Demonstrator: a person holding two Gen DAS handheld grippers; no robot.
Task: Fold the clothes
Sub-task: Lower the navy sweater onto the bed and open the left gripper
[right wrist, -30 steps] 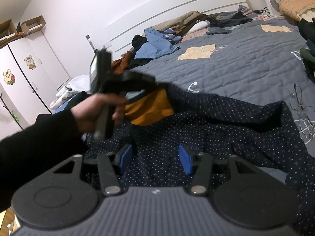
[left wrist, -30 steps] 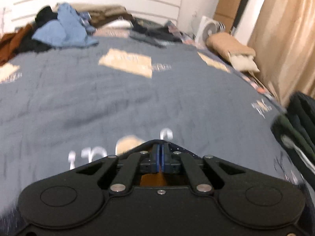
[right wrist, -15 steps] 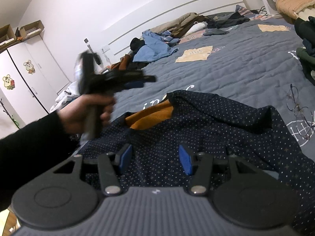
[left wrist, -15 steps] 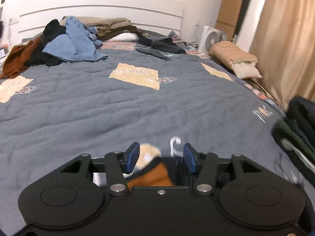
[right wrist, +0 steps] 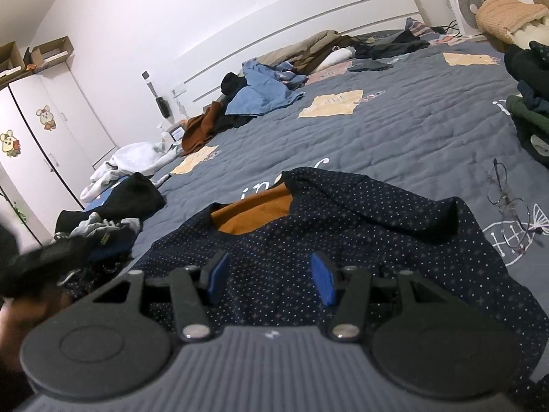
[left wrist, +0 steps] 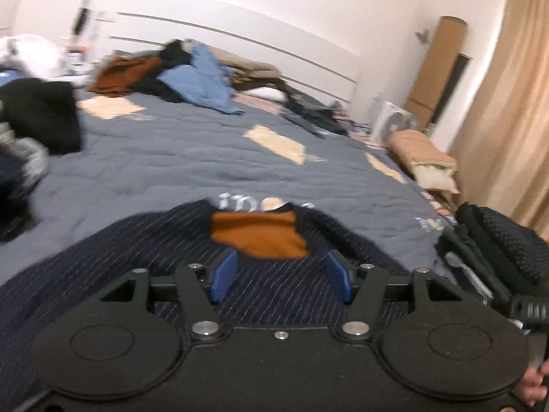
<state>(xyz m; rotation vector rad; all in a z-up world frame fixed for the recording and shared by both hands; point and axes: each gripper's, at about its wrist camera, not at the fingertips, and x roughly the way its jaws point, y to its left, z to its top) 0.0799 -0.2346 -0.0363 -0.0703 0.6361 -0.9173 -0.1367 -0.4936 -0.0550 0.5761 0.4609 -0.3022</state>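
One navy dotted garment (right wrist: 343,226) with orange lining (right wrist: 254,211) lies rumpled on the bed (right wrist: 411,130). Left gripper (left wrist: 279,276) and right gripper (right wrist: 271,278): both released, apparently hovering.

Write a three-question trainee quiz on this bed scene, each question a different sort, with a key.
1. True or false: the left hand-held gripper is shut on the navy shirt.
2. Multiple choice: what colour is the lining at the shirt's neck? A) orange B) green C) white
3. Fill in: beside the shirt, on the grey bedspread, lies a pair of ____.

Key: 1 false, both it and the right hand-held gripper are open. 2 A, orange lining. 3 glasses.
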